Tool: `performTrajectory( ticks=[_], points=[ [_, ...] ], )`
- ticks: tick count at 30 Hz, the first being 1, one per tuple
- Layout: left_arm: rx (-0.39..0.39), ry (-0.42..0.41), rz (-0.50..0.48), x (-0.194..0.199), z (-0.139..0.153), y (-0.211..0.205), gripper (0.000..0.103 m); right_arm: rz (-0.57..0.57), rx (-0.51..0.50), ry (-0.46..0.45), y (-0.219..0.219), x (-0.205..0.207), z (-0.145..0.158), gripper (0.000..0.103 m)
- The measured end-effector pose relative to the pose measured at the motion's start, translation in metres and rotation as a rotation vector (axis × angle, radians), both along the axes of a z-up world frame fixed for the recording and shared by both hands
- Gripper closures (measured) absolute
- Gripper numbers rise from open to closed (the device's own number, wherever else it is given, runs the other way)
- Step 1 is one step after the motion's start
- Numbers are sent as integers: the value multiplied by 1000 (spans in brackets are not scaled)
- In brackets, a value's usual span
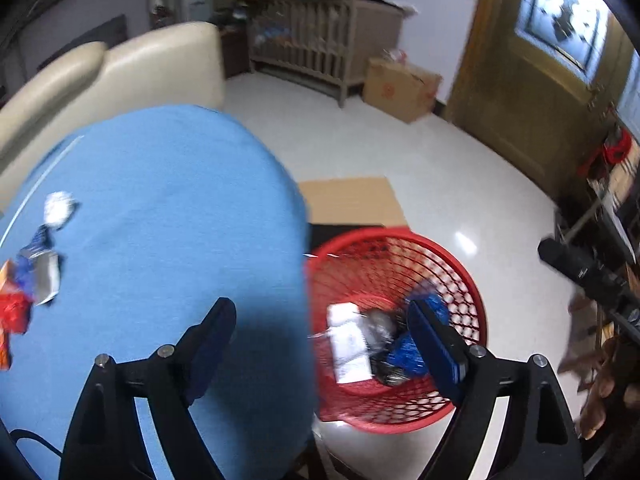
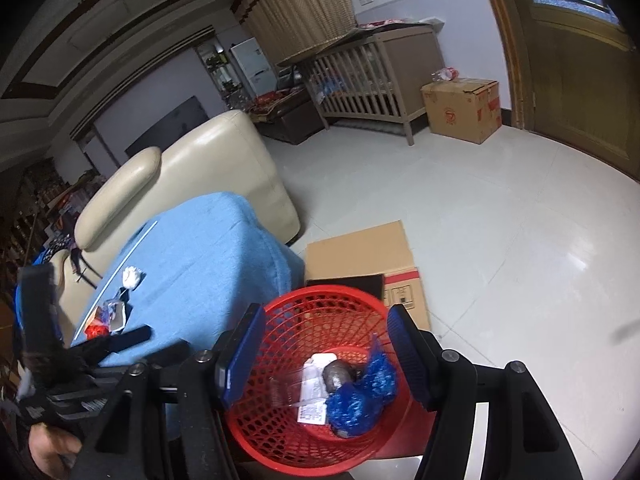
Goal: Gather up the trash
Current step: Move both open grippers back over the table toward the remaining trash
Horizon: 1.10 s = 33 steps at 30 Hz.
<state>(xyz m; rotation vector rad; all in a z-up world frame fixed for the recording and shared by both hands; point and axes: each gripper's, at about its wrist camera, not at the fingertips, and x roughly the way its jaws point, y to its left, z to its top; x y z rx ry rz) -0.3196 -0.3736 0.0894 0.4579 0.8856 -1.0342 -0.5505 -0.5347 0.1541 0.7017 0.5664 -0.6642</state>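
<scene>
A red mesh basket (image 1: 464,276) stands on the floor beside a table with a blue cloth (image 1: 172,216). It holds a blue wrapper (image 2: 362,394), a white packet (image 2: 314,390) and a grey lump (image 2: 335,374). On the cloth lie a crumpled white tissue (image 1: 59,209), a foil wrapper (image 1: 42,268) and red-orange wrappers (image 1: 12,308). My left gripper (image 1: 322,336) is open and empty, straddling the table edge and the basket. My right gripper (image 2: 326,354) is open and empty right above the basket (image 2: 280,320). The left gripper (image 2: 120,340) also shows in the right wrist view, over the cloth.
A cream sofa (image 2: 192,160) stands behind the table. Flat cardboard (image 2: 360,248) lies on the white tiled floor behind the basket. A wooden crib (image 2: 372,76), a cardboard box (image 2: 460,114) and a wooden door (image 1: 532,80) stand farther off. Dark clutter (image 1: 600,280) is at the right.
</scene>
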Motion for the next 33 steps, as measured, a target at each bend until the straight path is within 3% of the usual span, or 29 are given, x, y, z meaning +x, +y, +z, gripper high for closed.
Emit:
performTrajectory(
  ticks=[8, 21, 27, 33],
  points=[
    [-54, -40, 236, 61, 10, 110, 15, 169, 14, 40, 43, 67, -9, 36],
    [-102, 0, 703, 150, -3, 304, 15, 589, -22, 89, 174, 239, -5, 36],
    [-118, -4, 824, 176, -3, 353, 15, 717, -48, 113, 223, 284, -4, 36],
    [-119, -13, 884, 194, -5, 382, 15, 799, -72, 139, 255, 316, -4, 36]
  ],
)
